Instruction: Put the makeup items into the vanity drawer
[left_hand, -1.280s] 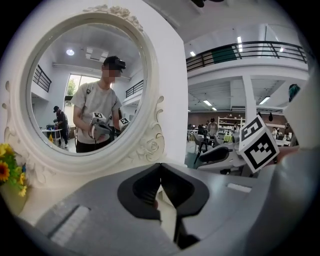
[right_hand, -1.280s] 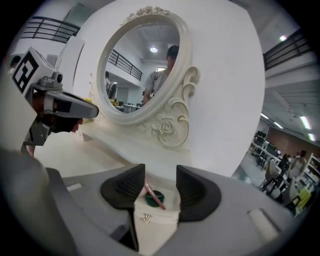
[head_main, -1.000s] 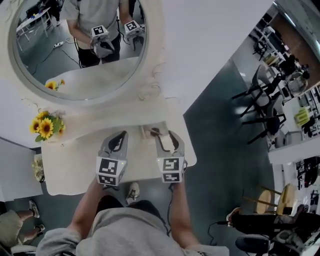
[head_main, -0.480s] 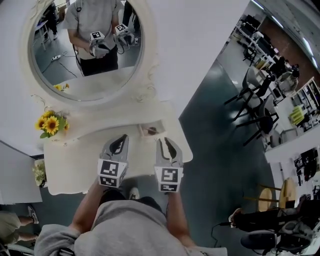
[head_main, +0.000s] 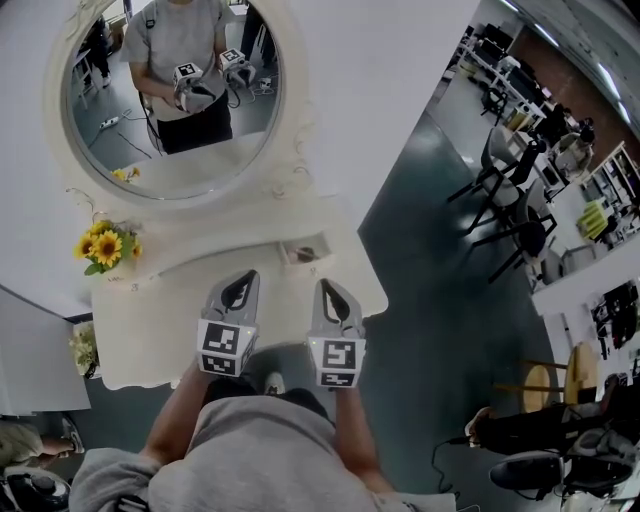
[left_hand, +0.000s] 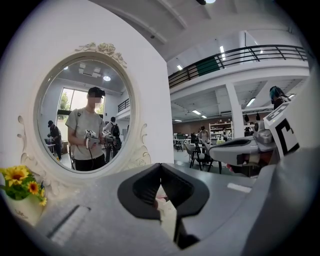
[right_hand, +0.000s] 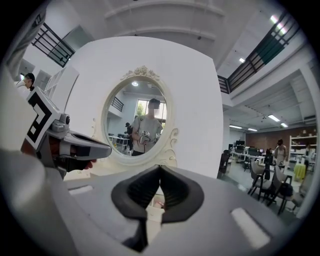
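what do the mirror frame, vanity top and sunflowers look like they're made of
Mirror frame: cream-painted wood or moulded resin, matte, with raised scrollwork; cannot tell which.
Vanity top: same cream, smooth and plain, probably painted board.
Sunflowers: likely fabric or plastic, judging by uniform bright petals; real ones are possible.

My left hand-held gripper (head_main: 240, 283) and right hand-held gripper (head_main: 327, 290) sit side by side, slightly apart, pointing forward from my forearms (head_main: 175, 425). The left jaws meet at their tips, empty. The right jaws have just been closing and now touch, nothing between them.
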